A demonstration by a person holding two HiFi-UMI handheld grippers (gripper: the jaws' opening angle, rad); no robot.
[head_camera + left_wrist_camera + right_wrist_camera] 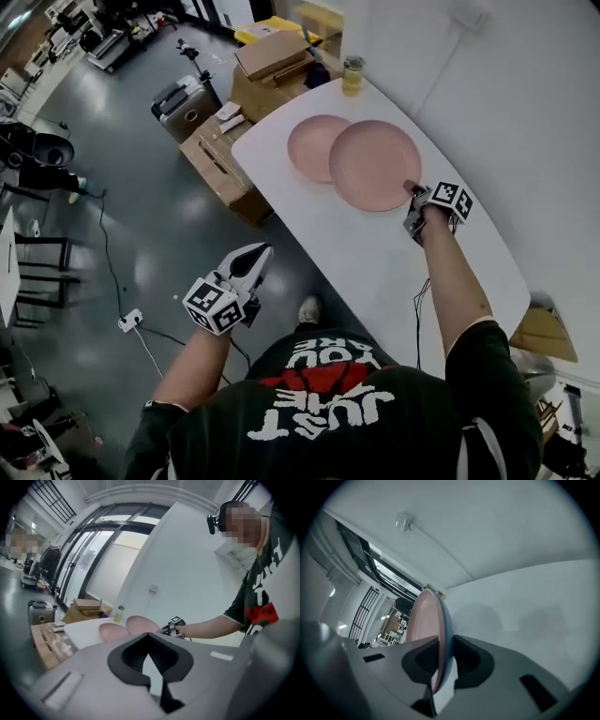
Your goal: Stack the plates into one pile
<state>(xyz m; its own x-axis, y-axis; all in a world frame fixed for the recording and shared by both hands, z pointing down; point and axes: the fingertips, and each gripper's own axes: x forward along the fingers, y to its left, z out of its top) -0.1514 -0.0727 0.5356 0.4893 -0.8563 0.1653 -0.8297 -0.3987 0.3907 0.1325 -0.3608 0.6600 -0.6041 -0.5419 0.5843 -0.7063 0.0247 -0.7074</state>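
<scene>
Head view: white table [375, 272] runs 11 to 4 o'clock, its near end hidden behind the person's right forearm and shoulder

Right gripper [412, 190] sits at 4 o'clock of the near pink plate [373, 164], jaws pinching that plate's rim. In the right gripper view the rim [438, 641] passes straight between the two pads of the right gripper [440, 644], one pad on each face, plate seen almost edge-on and tilted

The near plate overlaps the 3 o'clock edge of the far pink plate [311, 145]. Can't tell whether the two touch or the near one hangs just above. The far plate lies flat on the table, part of it hidden under the overlap, and it doesn't show in the right gripper view at all: the held plate blocks that side

Left gripper [263, 251] is at 7 o'clock in the head view, off the table over the grey floor [141, 187], well apart from both plates. In its own view the tips of the left gripper [149, 651] are pressed together, nothing between them. Both plates show small past its body, near [140, 624] and far [111, 631]

Jar [352, 75] at the table's 12 o'clock end, contents too small to tell. Cardboard boxes [220, 164] on the floor at 9 o'clock of the table, partly tucked under its edge
</scene>
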